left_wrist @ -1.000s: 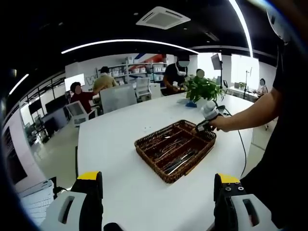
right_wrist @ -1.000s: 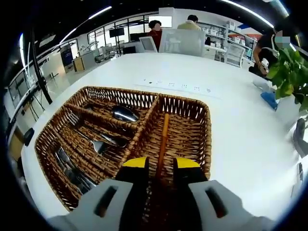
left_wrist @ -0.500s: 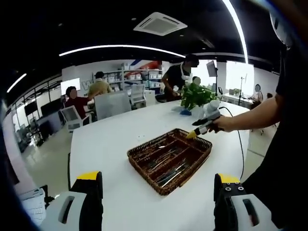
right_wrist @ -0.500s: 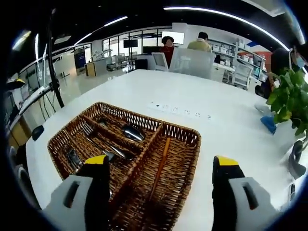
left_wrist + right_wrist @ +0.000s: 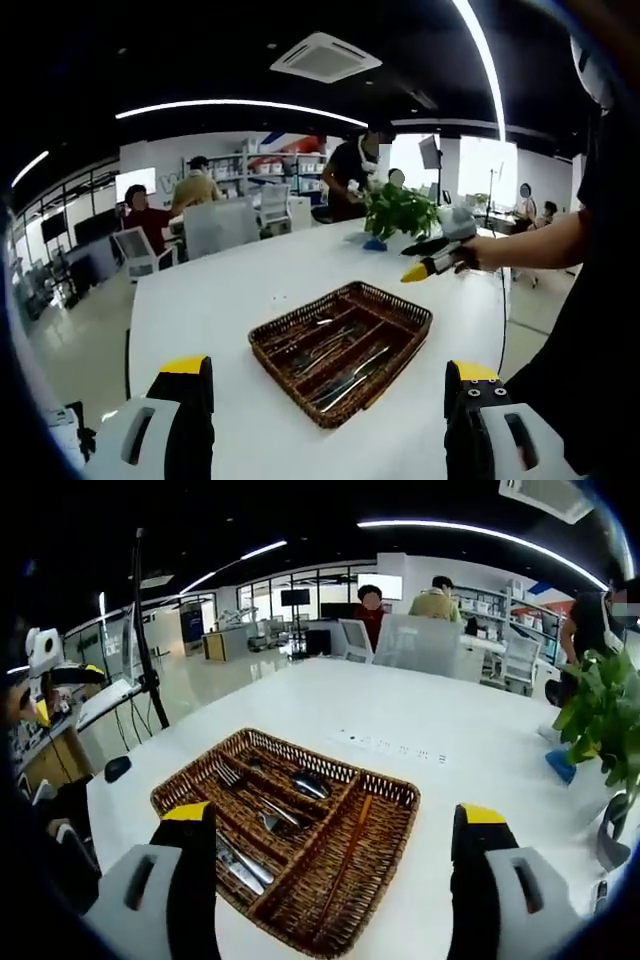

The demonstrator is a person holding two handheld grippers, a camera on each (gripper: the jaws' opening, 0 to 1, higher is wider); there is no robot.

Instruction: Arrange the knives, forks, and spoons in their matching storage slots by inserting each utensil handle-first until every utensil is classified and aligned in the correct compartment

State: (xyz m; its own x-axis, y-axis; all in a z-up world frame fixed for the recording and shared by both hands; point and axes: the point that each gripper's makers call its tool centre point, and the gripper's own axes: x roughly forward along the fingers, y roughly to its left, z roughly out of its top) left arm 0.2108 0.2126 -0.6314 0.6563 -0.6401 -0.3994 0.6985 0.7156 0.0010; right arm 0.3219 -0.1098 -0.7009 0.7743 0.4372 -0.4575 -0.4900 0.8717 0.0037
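A brown wicker cutlery basket [image 5: 392,298] lies on the white table, ahead of my left gripper [image 5: 328,420], which is open, holds nothing and sits well short of it. In the right gripper view the basket [image 5: 330,763] is closer. Its long slots hold a fork [image 5: 232,776], a spoon [image 5: 308,785] and knives [image 5: 240,860]. A brown stick-like utensil [image 5: 352,842] lies in the wide right compartment. My right gripper [image 5: 335,880] hovers open above the basket's near end, touching nothing. The same right gripper [image 5: 430,262] shows in a person's hand, above and to the right of the basket.
A potted plant [image 5: 400,205] [image 5: 600,715] stands at the table's far side. People sit and stand by chairs [image 5: 415,645] beyond the table. A socket strip [image 5: 388,746] is set into the tabletop behind the basket. A small dark object [image 5: 118,768] lies near the left edge.
My right gripper opened, released the brown stick into the basket's right compartment and drew back and up. The left gripper's camera also pulled back, so the basket looks smaller.
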